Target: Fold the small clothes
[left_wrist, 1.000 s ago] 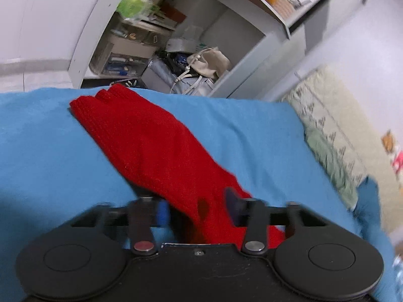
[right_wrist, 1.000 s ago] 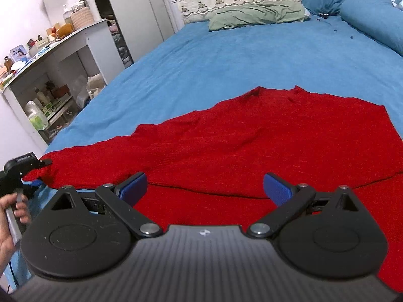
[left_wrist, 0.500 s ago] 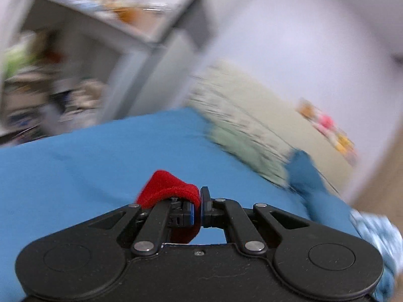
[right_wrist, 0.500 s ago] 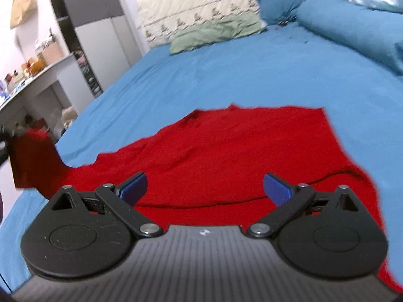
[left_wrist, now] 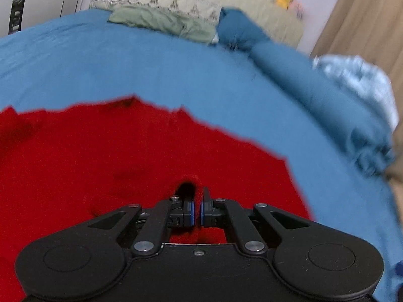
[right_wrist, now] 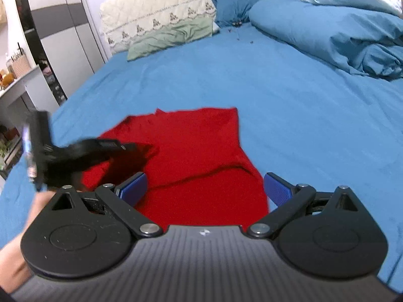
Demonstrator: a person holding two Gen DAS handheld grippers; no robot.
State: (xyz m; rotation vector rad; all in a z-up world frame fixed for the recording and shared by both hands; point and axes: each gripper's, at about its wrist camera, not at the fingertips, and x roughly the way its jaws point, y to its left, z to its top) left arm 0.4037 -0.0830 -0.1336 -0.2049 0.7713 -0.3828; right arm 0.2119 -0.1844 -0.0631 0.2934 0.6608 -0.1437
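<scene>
Blue bed (right_wrist: 226, 80): left tongs (left_wrist: 197, 212) pinch a red sweater's (right_wrist: 201, 156) sleeve over its body; right tongs (right_wrist: 205, 188) gape, empty. Knit may slip, spoiling the fold.

A plain red knitted garment (right_wrist: 201, 156) is lying on a solid blue bed sheet (right_wrist: 289, 95), beside a sage-green pillow (right_wrist: 171, 39).

The left gripper (left_wrist: 197, 214) has its fingers drawn nearly together, a thin gap between the blue pads. The right gripper (right_wrist: 205, 188) is spread wide, level and pointing forward. The left gripper appears blurred at the left of the right wrist view, the person's hand (right_wrist: 22, 249) below it
</scene>
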